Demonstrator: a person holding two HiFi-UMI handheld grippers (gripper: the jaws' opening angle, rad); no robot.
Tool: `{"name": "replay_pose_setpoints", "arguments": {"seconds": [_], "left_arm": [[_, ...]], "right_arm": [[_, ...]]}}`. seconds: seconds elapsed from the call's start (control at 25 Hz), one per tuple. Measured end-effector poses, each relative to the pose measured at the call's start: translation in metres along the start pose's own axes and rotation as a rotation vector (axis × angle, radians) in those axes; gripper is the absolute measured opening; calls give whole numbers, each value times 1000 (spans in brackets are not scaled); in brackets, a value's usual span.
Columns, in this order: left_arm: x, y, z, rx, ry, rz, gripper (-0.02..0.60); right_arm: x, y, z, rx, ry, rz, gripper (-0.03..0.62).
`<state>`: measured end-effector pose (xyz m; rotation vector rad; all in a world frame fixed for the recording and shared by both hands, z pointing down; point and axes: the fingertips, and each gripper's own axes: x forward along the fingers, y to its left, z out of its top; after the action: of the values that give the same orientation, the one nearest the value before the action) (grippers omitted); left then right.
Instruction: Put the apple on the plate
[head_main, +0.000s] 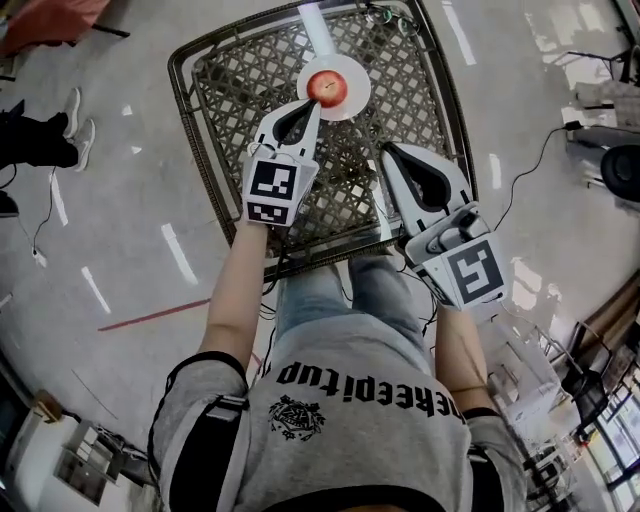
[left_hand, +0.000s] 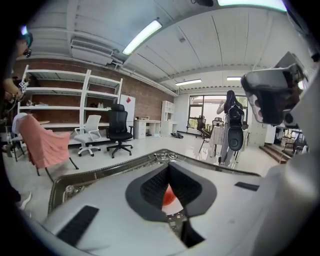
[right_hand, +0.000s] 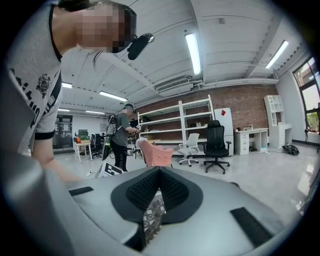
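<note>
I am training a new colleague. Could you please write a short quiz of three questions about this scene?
1. True or false: the apple lies on the plate.
2. Which gripper has its tips nearer the apple? A: the left gripper. B: the right gripper.
3. Fill in: the jaws of both grippers are ___.
Key: 1 true; 2 A; 3 shut.

We've got a red apple (head_main: 326, 88), a white plate (head_main: 352, 70), and a dark bench (head_main: 240, 90) woven in diamond lattice.
</note>
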<state>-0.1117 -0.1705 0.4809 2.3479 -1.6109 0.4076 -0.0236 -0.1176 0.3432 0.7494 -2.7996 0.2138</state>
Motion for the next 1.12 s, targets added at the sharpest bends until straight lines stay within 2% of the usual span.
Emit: {"name": "replay_pose_setpoints", "arguments": {"seconds": [0.28,0.68,1.12], "left_arm": [[-39,-30,39,60,-43,14,35],[-85,-68,92,51,-135,16,35],[-137,-99,126,79,-187,23,34]], "right_arm": [[-17,11,25,4,-76,33,-3],[-36,20,40,-17,-120,100,-3],[-50,47,54,-41,-150,169,-3]]}}
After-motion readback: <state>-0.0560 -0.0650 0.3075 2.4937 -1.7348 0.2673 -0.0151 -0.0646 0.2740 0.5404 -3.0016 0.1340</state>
